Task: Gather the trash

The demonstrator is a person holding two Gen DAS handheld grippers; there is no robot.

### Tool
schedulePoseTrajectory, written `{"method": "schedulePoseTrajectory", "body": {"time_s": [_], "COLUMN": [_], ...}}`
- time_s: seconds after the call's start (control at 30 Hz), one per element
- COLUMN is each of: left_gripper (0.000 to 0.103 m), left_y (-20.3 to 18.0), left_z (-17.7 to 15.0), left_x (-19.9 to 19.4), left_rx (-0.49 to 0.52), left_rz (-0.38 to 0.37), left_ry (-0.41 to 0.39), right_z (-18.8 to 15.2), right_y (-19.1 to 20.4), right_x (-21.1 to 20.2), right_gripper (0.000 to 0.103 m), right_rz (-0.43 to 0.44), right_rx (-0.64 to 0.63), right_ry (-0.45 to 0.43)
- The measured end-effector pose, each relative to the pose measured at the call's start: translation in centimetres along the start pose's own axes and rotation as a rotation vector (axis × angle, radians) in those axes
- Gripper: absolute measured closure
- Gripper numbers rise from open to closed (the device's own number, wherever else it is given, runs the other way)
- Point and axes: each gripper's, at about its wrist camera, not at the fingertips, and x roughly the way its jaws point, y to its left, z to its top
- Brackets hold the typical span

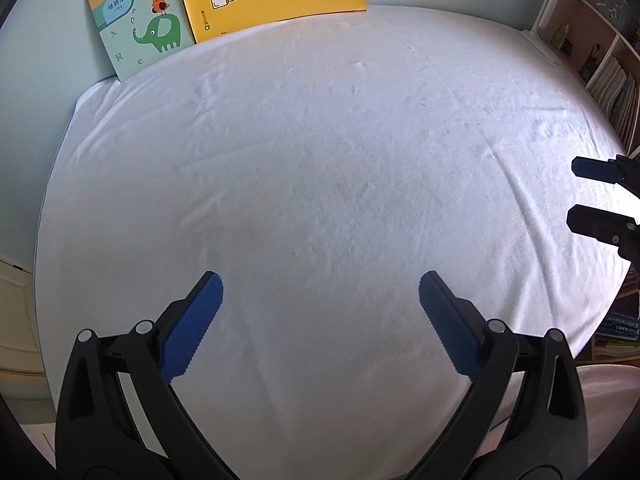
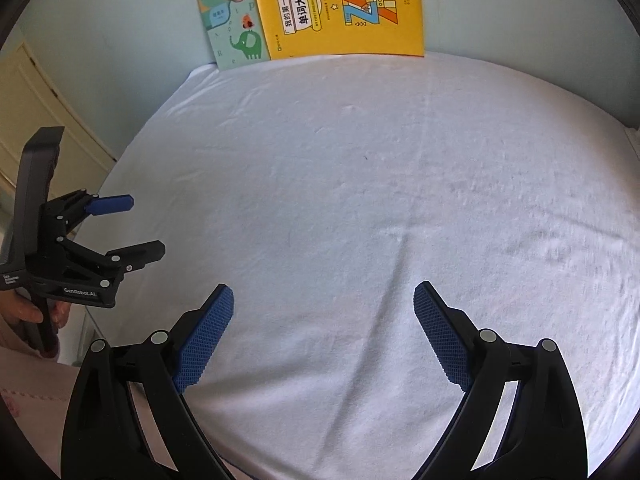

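Here, left tool [image 1: 320,284] and right tool [image 2: 324,294], both spread wide and holding nothing, hover over the white-clothed worktop [image 1: 320,160]; no trash shows, books [image 2: 340,12] upper centre.

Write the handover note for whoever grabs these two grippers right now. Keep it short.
Left gripper: open, holding nothing, above the white cloth.
Right gripper: open, holding nothing, above the same cloth.
On the table: a yellow book and a green elephant book lean on the wall at the far edge. A shelf of books stands to the right.
Trash: none shows in either view, and no bin either.
Done: cannot tell from these views.
Left: look beyond the cloth for any trash and somewhere to put it; leave the books alone.
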Motion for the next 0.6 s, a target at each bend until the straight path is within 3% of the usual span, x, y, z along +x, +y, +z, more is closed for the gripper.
{"method": "schedulePoseTrajectory", "body": {"time_s": [0.6], "left_gripper": [0.007], "left_y": [0.6], "left_z": [0.6], "left_x": [1.7], "left_rx": [-0.06], "left_rz": [0.007], "left_ry": [0.029], "right_z": [1.4], "right_y": [-0.4], "right_x": [1.6], "right_gripper": [0.012], "right_rz": [0.01], "right_rx": [0.035], "right_ry": [0.023]}}
